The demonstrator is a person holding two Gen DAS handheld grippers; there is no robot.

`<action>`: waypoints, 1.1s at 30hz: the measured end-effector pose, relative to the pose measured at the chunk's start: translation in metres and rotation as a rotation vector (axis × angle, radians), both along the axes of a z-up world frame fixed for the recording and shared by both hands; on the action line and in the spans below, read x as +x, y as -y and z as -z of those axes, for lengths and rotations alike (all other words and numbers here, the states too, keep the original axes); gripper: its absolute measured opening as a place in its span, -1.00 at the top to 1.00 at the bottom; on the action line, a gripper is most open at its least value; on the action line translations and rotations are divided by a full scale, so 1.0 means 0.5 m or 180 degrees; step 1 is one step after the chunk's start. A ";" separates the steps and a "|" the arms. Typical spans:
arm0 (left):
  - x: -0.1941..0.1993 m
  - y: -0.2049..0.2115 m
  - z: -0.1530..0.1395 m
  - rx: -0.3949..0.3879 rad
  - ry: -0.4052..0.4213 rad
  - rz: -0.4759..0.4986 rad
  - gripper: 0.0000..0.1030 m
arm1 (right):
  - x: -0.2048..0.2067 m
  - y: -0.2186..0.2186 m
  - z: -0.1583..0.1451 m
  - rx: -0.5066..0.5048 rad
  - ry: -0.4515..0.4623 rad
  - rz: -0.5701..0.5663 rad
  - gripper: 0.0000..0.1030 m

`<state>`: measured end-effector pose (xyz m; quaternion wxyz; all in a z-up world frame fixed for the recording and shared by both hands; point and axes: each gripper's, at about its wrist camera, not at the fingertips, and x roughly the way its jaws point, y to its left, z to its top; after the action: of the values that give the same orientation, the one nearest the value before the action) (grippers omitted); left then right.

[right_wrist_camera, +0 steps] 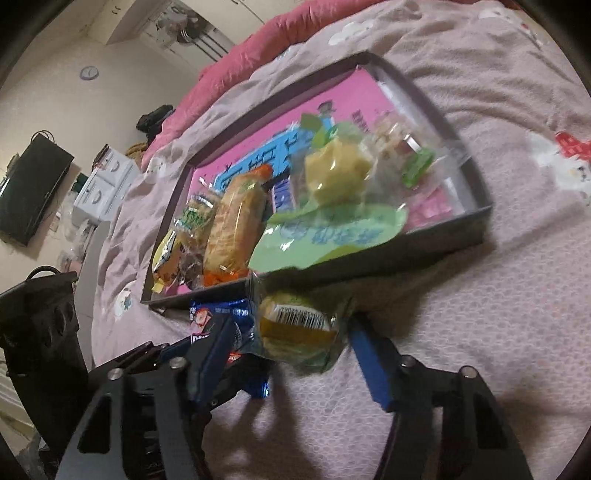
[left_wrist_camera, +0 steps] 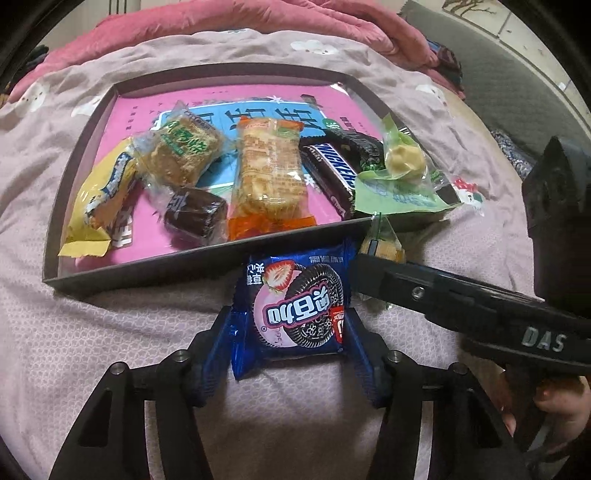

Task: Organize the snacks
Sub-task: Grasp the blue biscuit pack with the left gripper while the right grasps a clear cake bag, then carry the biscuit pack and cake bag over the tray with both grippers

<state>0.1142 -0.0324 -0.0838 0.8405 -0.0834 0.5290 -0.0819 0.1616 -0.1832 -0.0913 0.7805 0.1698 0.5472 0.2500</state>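
Note:
A shallow grey tray with a pink liner lies on the bed and holds several wrapped snacks. A green-wrapped pastry leans over its right corner. My left gripper is closed around a blue Oreo pack just in front of the tray's near wall. My right gripper has its jaws around a small clear-wrapped yellow cake beside the tray's corner; its fingers flank the wrapper. In the left wrist view that cake shows at the right gripper's tip.
The tray sits on a mauve quilt with a pink duvet behind. A Snickers bar, an orange-wrapped cake and a yellow packet lie in the tray. Furniture stands left of the bed.

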 end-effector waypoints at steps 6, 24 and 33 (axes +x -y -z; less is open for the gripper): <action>-0.014 -0.021 -0.007 -0.0035 0.0031 -0.0060 -0.08 | -0.008 -0.009 -0.004 0.0018 0.0050 -0.0035 0.16; -0.052 -0.130 -0.129 -0.0233 0.0447 -0.0444 -0.02 | -0.043 -0.031 -0.154 -0.0150 0.1014 -0.0170 0.18; -0.021 -0.199 -0.139 -0.0197 0.0568 -0.0748 -0.02 | -0.019 -0.049 -0.170 -0.0207 0.1120 -0.0124 0.18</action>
<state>0.1039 0.0673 -0.0142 0.8850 -0.1630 0.4360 -0.0062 0.1519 -0.1588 -0.0064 0.8643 0.0874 0.4131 0.2732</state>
